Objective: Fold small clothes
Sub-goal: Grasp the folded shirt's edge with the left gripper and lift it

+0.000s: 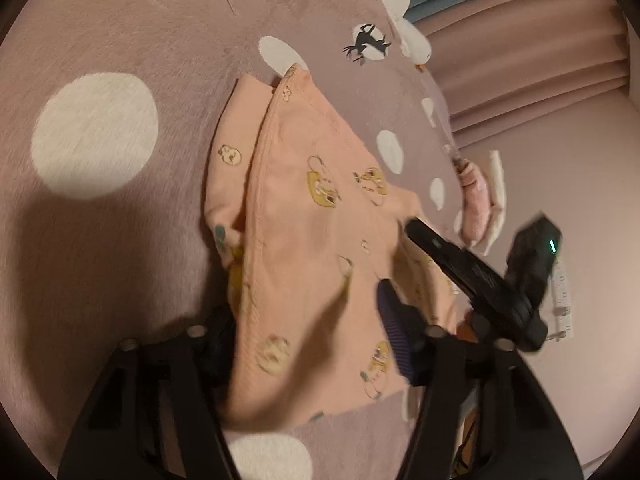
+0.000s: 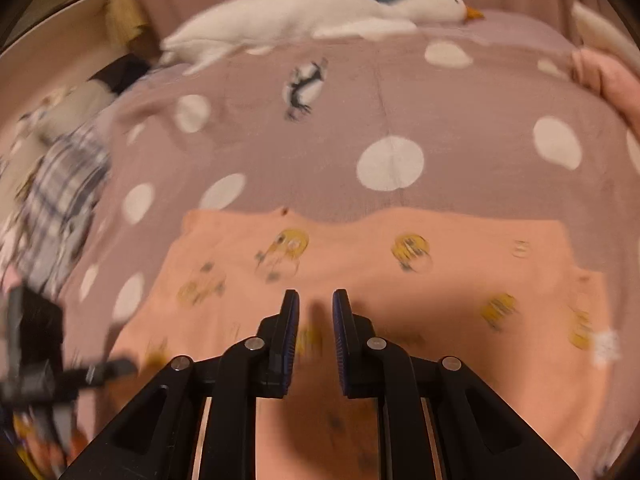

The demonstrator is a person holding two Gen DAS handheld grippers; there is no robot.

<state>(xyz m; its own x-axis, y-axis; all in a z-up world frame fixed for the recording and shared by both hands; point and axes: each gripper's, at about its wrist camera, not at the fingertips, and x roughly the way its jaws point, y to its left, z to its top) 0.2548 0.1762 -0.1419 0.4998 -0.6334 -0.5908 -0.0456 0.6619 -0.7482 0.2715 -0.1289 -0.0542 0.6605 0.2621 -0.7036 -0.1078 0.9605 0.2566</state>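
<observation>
Both grippers are matte black plastic. The right gripper (image 2: 316, 300) has angular linkage arms with triangular cut-outs, round silver pivot screws at each joint, and flat fingers (image 2: 289, 328) faced with ribbed blue-purple pads. The left gripper (image 1: 304, 320) is built alike, with the same silver screws and ribbed purple pad.

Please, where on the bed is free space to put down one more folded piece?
Free: the dotted blanket between the peach garment and the white goose toy. Crowded: the left side with plaid clothes, and the far right with a pink roll.
</observation>
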